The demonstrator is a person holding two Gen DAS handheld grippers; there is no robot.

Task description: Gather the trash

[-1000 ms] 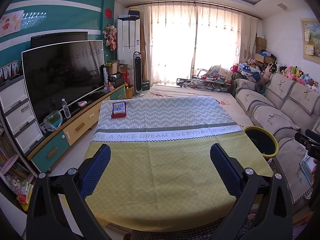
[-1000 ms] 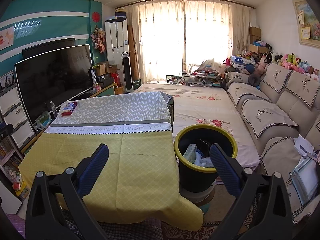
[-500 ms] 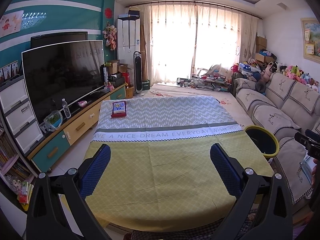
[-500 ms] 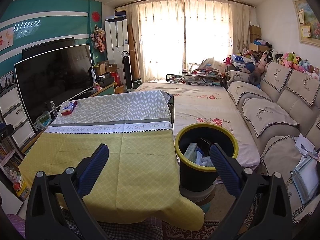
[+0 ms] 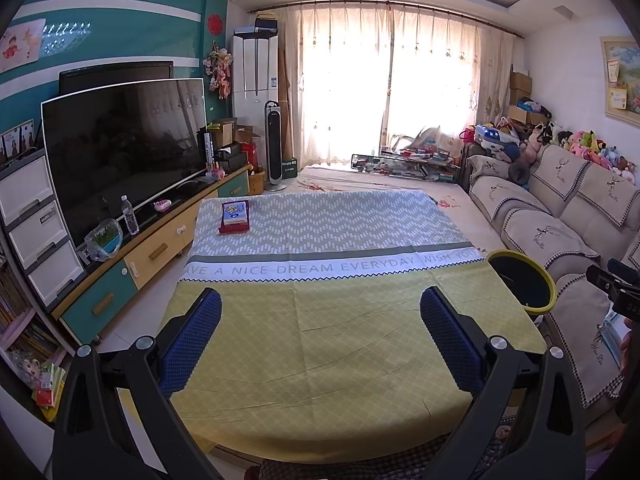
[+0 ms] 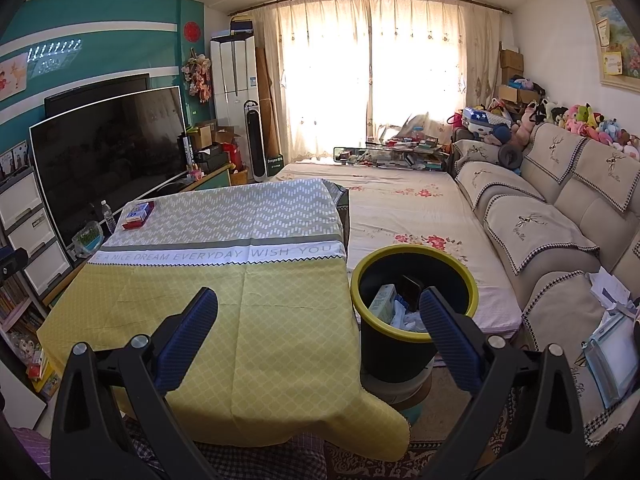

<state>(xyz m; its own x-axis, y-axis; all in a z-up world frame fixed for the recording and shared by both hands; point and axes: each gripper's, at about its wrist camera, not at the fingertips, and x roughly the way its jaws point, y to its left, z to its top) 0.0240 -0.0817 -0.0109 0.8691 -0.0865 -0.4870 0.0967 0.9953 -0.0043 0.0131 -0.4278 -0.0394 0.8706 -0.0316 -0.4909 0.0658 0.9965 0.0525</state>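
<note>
While held above near yellow half of tablecloth (image 5: 320, 360), left gripper (image 5: 320, 312) is seen spread wide, nothing gripped between blue pads (image 5: 192, 340). Right gripper (image 6: 318, 312) likewise spread wide, empty. Yellow-rimmed black trash bin (image 6: 414, 336) found just ahead, partly behind right finger of right gripper; carton and crumpled paper seen inside. Red card box (image 5: 235, 218) noted far ahead-left on grey chevron end of cloth. Bin (image 5: 520, 280) located right of left gripper, beside table edge.
</note>
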